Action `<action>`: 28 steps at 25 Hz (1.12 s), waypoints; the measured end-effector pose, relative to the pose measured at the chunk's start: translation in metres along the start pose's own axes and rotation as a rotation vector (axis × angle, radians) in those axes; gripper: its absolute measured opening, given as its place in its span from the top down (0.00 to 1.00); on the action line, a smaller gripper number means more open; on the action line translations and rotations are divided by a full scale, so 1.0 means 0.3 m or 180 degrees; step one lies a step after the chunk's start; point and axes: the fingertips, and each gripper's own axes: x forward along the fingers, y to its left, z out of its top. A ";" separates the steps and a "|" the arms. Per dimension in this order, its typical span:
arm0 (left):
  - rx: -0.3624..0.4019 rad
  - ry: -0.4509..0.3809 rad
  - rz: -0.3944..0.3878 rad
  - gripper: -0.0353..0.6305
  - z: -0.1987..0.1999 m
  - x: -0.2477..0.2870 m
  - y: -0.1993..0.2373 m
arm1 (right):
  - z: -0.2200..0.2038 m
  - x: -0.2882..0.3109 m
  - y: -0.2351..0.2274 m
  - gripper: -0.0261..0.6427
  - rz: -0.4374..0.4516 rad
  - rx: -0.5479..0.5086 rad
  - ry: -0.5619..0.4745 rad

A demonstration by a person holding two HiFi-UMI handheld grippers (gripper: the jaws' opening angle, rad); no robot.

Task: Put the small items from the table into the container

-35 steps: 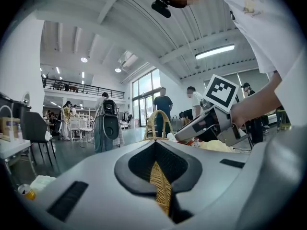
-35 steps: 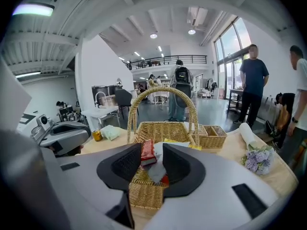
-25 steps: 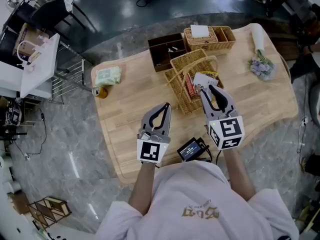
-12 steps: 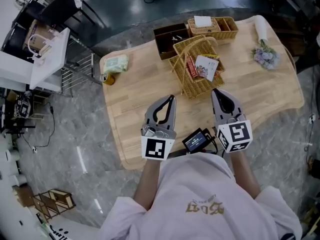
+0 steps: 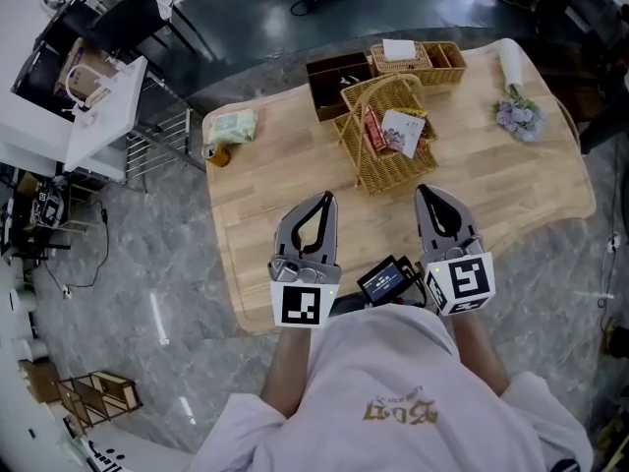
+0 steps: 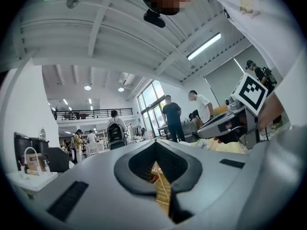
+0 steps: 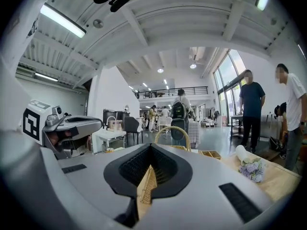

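A pale wooden worktop (image 5: 275, 180) is seen from above, with a person in a white shirt standing at its near edge. A handled wicker basket (image 5: 366, 170), the container, is set toward the far side, and a red packet (image 5: 371, 131) and a white packet (image 5: 403, 131) are seen lying inside it. The left claw (image 5: 327, 197) and the right claw (image 5: 425, 191) are held side by side over the near part of the worktop, well apart from the basket; each is pressed together, with nothing pinched. A dark brown box (image 5: 324, 96) is placed just beyond the basket, and a low wicker tray (image 5: 444, 57) is set to its right. A wrapped bunch of lilac flowers (image 5: 516, 116) is laid at the far right. A green packet (image 5: 233, 126) is left at the far left corner, a small can (image 5: 216, 154) just beside it. A black device (image 5: 385, 279) with a lit screen is seen between the two claws.
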 end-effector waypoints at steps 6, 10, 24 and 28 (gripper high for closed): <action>-0.0026 0.0035 0.0004 0.96 -0.004 -0.008 -0.016 | -0.022 -0.013 0.009 0.93 0.0042 0.0001 0.0059; -0.0119 0.0158 0.0011 0.96 -0.027 -0.015 -0.019 | -0.024 -0.013 0.011 0.93 0.0042 0.0021 0.0074; -0.0253 0.0273 -0.0027 0.96 -0.058 -0.007 -0.015 | -0.025 0.008 -0.008 0.93 0.0042 0.0105 0.0146; -0.0310 0.0289 -0.0064 0.96 -0.067 0.007 -0.013 | -0.038 0.019 -0.010 0.93 0.0059 0.0139 0.0217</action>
